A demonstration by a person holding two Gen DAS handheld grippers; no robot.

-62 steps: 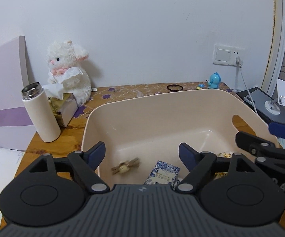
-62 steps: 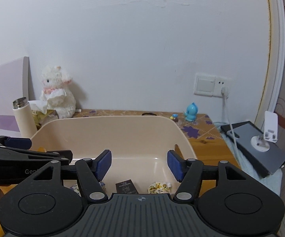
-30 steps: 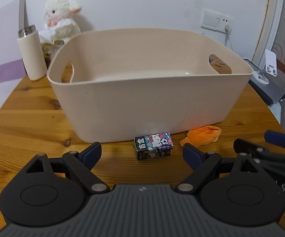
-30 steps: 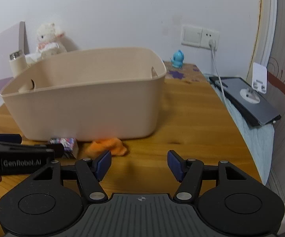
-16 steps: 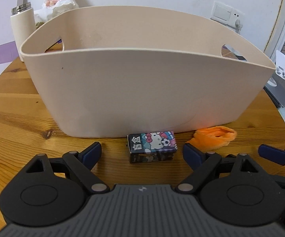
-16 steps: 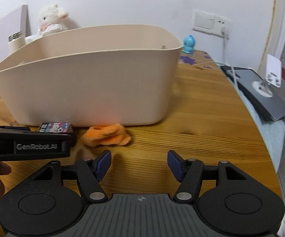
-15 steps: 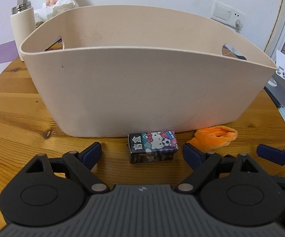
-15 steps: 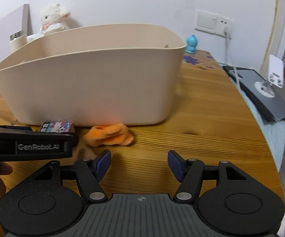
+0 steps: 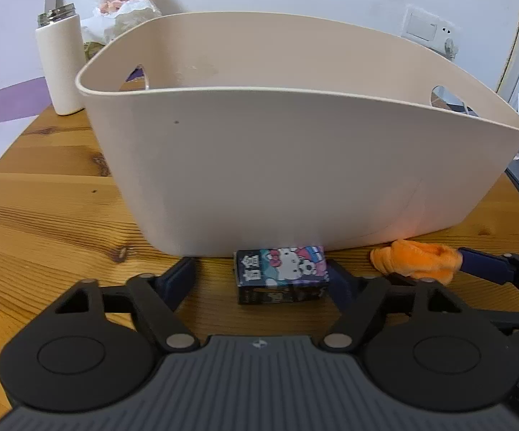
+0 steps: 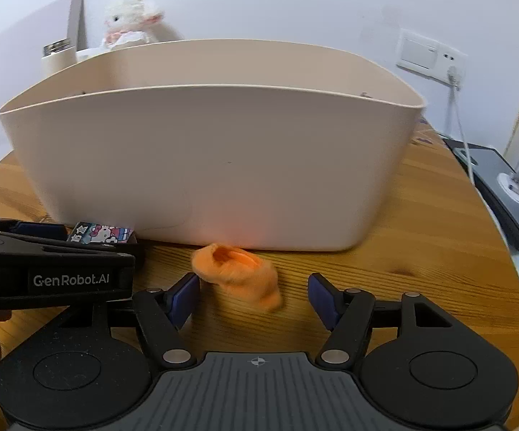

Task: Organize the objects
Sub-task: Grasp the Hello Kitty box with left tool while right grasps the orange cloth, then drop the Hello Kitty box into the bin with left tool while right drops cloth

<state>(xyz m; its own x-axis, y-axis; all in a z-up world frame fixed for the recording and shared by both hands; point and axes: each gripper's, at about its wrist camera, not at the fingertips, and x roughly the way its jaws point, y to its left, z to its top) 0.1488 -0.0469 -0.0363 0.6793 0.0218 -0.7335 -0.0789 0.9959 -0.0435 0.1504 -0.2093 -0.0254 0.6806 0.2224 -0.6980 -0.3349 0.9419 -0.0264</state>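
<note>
Both tools wide, nothing held

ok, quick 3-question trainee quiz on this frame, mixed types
1. True or false: the Hello Kitty box sits inside the beige bin.
2. Which tool is lined up on the orange sock? A) left tool B) right tool
3. Fill in: both tools' jaws are ____.

Key: 1 false, it lies on the wooden table against the bin's front wall. 2 B. 3 open.
</note>
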